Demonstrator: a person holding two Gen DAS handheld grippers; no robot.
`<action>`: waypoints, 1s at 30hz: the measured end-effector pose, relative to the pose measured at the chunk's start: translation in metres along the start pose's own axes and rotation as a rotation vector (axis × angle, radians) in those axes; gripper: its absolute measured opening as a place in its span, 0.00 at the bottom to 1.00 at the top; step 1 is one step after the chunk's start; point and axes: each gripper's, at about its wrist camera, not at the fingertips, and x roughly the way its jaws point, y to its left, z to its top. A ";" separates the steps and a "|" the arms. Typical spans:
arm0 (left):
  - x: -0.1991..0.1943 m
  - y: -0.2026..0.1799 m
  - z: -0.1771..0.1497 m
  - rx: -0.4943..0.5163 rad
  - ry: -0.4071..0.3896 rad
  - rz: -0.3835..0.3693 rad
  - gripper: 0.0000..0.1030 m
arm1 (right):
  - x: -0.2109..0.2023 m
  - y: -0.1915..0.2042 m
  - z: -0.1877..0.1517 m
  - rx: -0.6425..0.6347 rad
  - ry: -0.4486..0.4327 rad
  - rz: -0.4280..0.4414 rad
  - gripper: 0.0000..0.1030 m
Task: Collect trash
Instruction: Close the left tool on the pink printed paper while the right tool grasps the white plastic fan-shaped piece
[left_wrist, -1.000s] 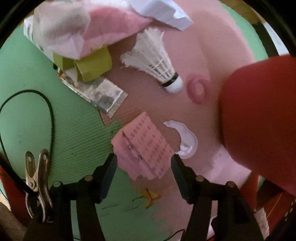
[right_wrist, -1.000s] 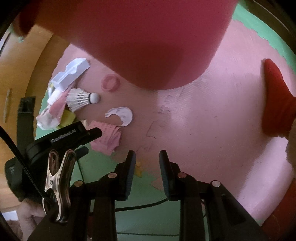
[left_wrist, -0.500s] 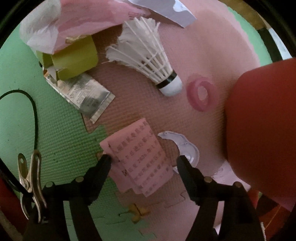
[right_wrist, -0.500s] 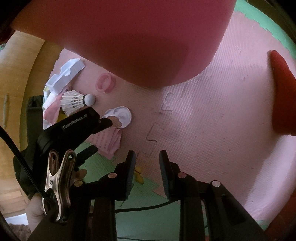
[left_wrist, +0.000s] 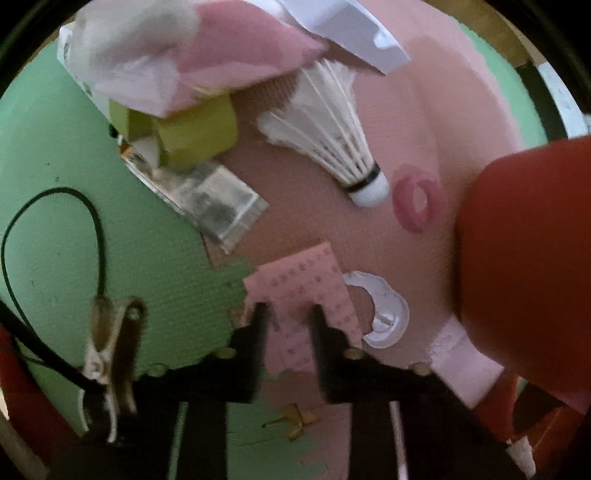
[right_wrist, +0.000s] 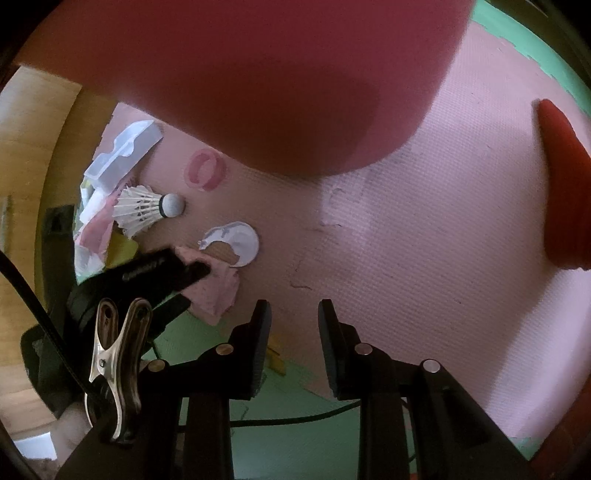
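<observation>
Where pink foam mat (right_wrist: 424, 221) meets green mat (left_wrist: 74, 221), left claw (left_wrist: 286, 317) clamped on pink paper (left_wrist: 306, 280); right claw (right_wrist: 293, 343) apart

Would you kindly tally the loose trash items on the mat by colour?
Pink: 3 (printed paper slip, ring, crumpled bag)
White: 3 (shuttlecock, torn lid, plastic tray)
Yellow: 1 (folded wrapper)
Silver: 1 (foil sachet)
Total: 8

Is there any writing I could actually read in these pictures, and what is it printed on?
Nothing reads clearly.
Pink slip: rows of small print, too blurred to read.
Silver packet: dark print, too blurred to read.
Left gripper: pale lettering along its side in the right wrist view, too blurred to read.
Shuttlecock: no text visible.
</observation>
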 end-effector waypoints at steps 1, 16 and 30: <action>-0.002 0.004 0.001 0.007 -0.005 0.001 0.14 | 0.001 0.002 0.000 -0.004 -0.001 -0.001 0.27; -0.011 0.035 0.018 0.040 -0.018 0.021 0.14 | 0.045 0.052 0.017 -0.131 -0.017 -0.074 0.27; -0.026 0.038 0.039 0.105 -0.041 0.027 0.20 | 0.079 0.080 0.024 -0.285 -0.065 -0.175 0.27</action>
